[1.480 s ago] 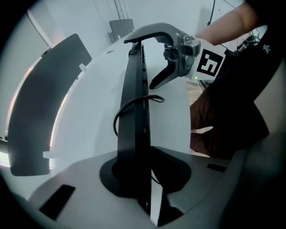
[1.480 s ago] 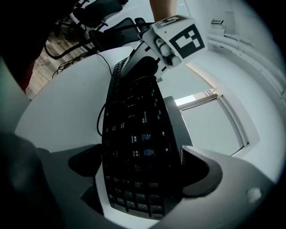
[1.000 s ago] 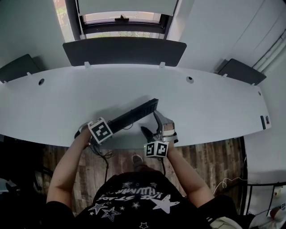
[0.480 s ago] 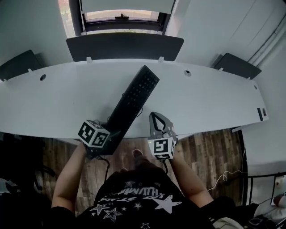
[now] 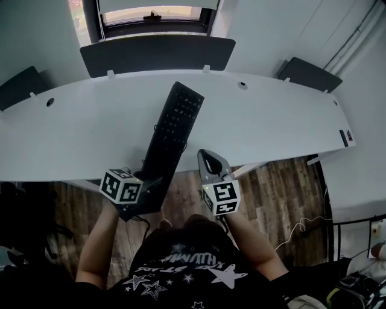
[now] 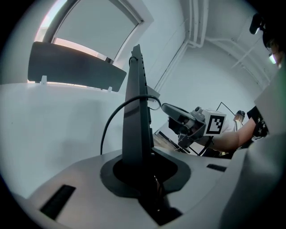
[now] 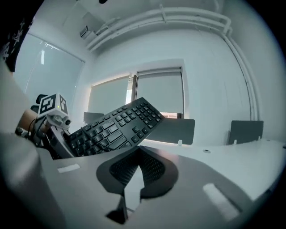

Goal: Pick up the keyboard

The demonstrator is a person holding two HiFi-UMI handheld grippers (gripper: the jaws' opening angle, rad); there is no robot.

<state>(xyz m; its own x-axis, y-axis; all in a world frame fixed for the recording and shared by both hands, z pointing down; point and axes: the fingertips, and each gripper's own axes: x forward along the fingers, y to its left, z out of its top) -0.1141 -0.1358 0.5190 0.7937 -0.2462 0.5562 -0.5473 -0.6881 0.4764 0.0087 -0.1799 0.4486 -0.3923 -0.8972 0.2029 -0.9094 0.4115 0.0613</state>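
Desk (image 5: pixel 72 133), keyboard (image 5: pixel 172 128) seemingly aloft, left tongs (image 5: pixel 146 188) clamped

**A:** Where does the keyboard (image 5: pixel 174 130) sit?

**B:** Its near end is between the jaws of the left claw (image 5: pixel 146 184), off the front edge of the desk (image 5: pixel 277 130). The rest reaches forward above the desk, tilted clear of it.

**A:** And the right claw (image 5: pixel 205 160)?

**B:** Just right of the keyboard, apart from it, at the desk's front edge, above the floor (image 5: pixel 277 181).

**A:** Behind?

**B:** A partition panel (image 5: pixel 157 57) stands along the desk's back edge, with a window (image 5: pixel 151 13) behind that.
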